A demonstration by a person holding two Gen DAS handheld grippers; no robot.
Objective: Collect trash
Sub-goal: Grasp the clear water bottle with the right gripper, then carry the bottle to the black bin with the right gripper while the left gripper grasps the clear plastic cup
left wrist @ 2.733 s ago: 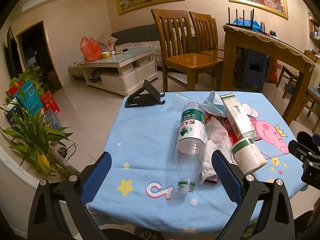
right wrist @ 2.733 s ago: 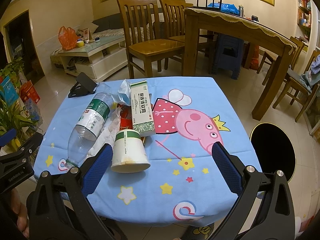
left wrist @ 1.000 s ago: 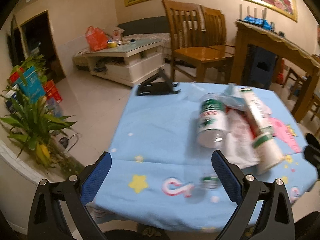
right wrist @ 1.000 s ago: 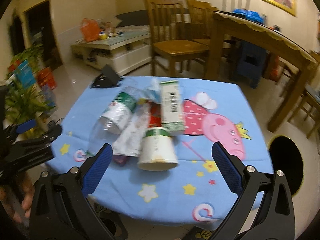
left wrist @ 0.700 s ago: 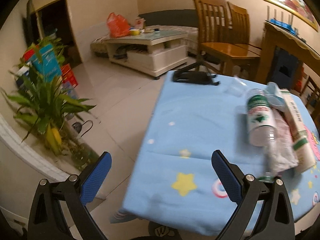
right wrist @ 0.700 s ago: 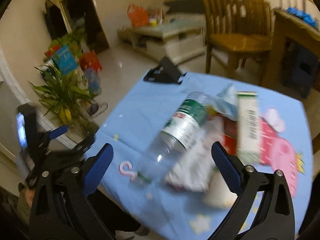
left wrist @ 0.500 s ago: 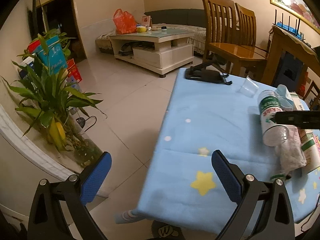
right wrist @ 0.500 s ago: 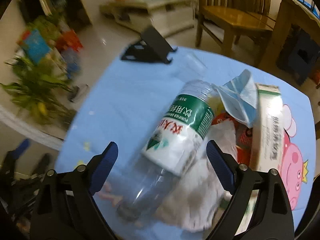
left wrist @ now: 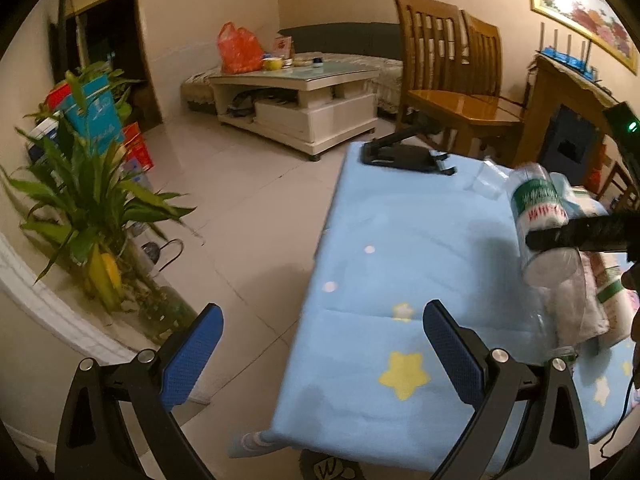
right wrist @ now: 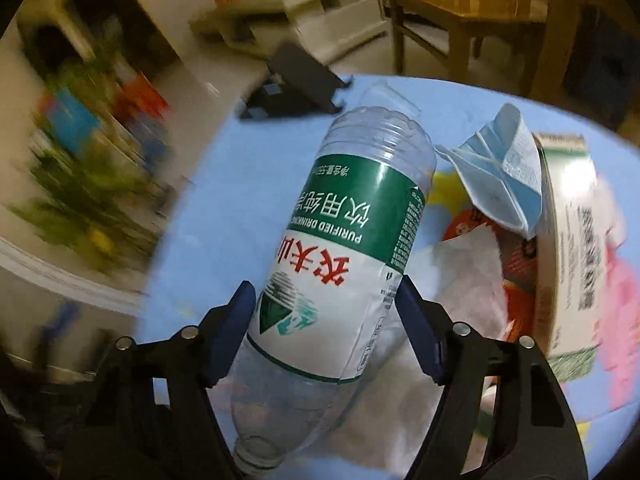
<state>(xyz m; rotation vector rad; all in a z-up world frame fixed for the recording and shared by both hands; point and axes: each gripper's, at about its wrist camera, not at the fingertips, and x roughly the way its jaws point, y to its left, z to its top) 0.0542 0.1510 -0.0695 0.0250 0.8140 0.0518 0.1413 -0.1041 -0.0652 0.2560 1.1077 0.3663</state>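
Observation:
A clear plastic bottle (right wrist: 344,240) with a green and white label lies on the blue tablecloth (left wrist: 400,240), its neck toward me. My right gripper (right wrist: 326,296) straddles its middle; the jaws are closing, with the blue pads (right wrist: 236,328) right beside the bottle's sides and no dent showing. In the left wrist view the bottle (left wrist: 540,216) has a black finger (left wrist: 584,236) of the right gripper across it. Beside it lie a blue face mask (right wrist: 504,176), a long carton (right wrist: 576,240) and crumpled tissue (right wrist: 452,280). My left gripper (left wrist: 320,336) hangs open and empty over the table's left edge.
A black phone stand (left wrist: 404,152) and a clear plastic cup (left wrist: 486,180) sit at the table's far side. A paper cup (left wrist: 616,304) lies at the right. A potted plant (left wrist: 88,208) stands left on the floor; a coffee table (left wrist: 304,96) and wooden chairs (left wrist: 452,92) are behind.
My right gripper has dropped close over the bottle and its jaws have narrowed around it. The left gripper swung left to the table's edge and then stayed put.

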